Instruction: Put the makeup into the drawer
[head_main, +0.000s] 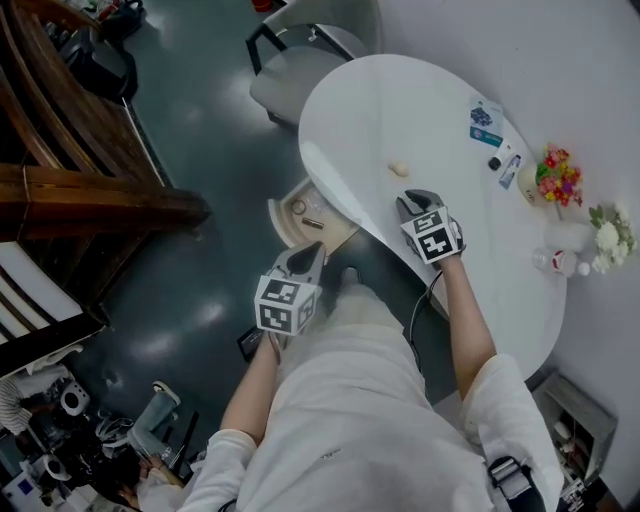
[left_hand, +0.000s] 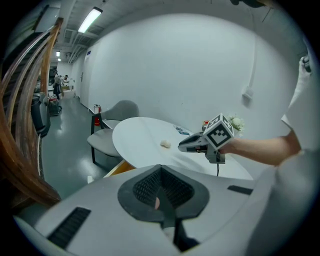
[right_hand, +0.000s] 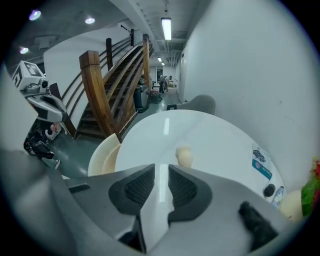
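By the edge of the white desk (head_main: 400, 110), the left gripper (head_main: 306, 255) hung near the open drawer (head_main: 280, 215), fingers together. The right gripper (head_main: 413, 198), fingers slightly parted around nothing, pointed at the makeup sponge (head_main: 398, 168) farther along, seemingly readying a grasp.

I had both arms stretched forward and bent at the elbows, white sleeves pushed back to leave the forearms bare. My left gripper (head_main: 305, 255) pointed downward and away from me, its two dark pads (left_hand: 172, 190) pressed together. My right gripper (head_main: 418, 200) was held further out and tilted more steeply down, its jaws a narrow slit apart with nothing between them.
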